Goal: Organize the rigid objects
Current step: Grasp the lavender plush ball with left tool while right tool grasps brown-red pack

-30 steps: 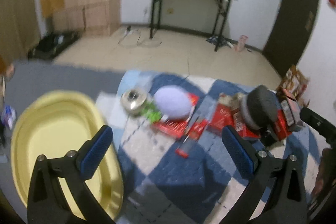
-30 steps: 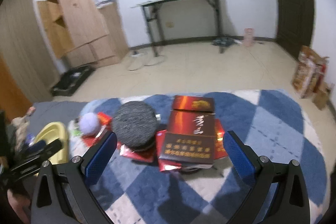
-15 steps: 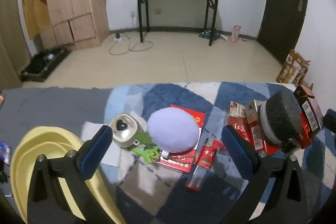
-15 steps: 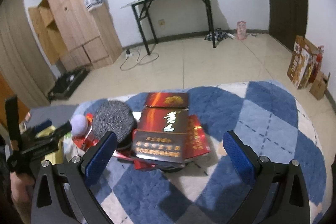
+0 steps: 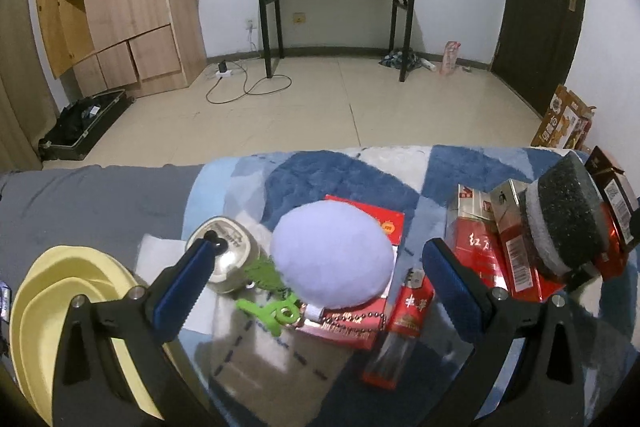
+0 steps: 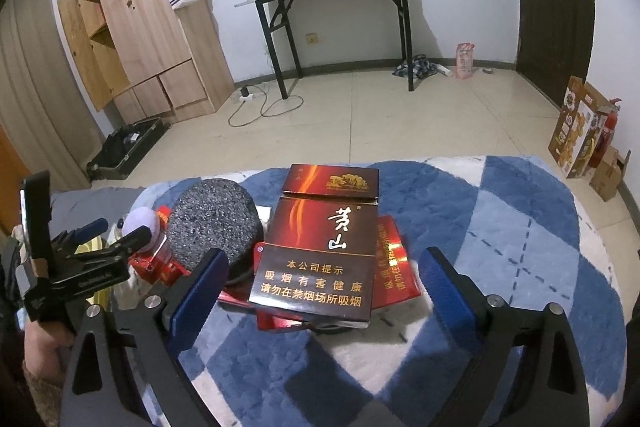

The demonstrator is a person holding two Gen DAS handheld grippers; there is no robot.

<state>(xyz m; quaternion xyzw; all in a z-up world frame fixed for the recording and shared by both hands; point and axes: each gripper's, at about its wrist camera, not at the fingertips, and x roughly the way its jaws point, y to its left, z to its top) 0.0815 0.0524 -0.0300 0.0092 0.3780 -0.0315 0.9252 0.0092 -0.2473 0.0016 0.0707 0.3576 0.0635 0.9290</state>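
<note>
Blue-and-white checked rug (image 5: 344, 179) covers the work surface, w/ bare tile floor, a black folding table and a wooden wardrobe behind. Going left to right in the left wrist view: yellow plastic basin (image 5: 60, 291) at 8 o'clock, partly cut off by the frame, prob. the drop spot for sorted items. Next a round metal tin (image 5: 224, 251), then a green clip-like thing (image 5: 276, 311), too tangled to name. Centre: lilac plush ball (image 5: 332, 255) w/ bead chain, resting on a flat red packet (image 5: 384, 223). Red lighter (image 5: 400, 331) at 5 o'clock. At 3 o'clock, red cigarette packs (image 5: 476, 251) stand propping a dark round sponge (image 5: 564, 223).

Left gripper (image 5: 316, 291) is spread wide, nothing held, the plush ball framed between its jaws; looks like it's lining up a pick. Right gripper (image 6: 324, 291) has jaws just been narrowing a bit but is still wide apart, pads clear of the dark-brown cigarette box (image 6: 320, 243) lying between them atop the pile. What's under that box is hidden. A hand shows only at the frame edge.
</note>
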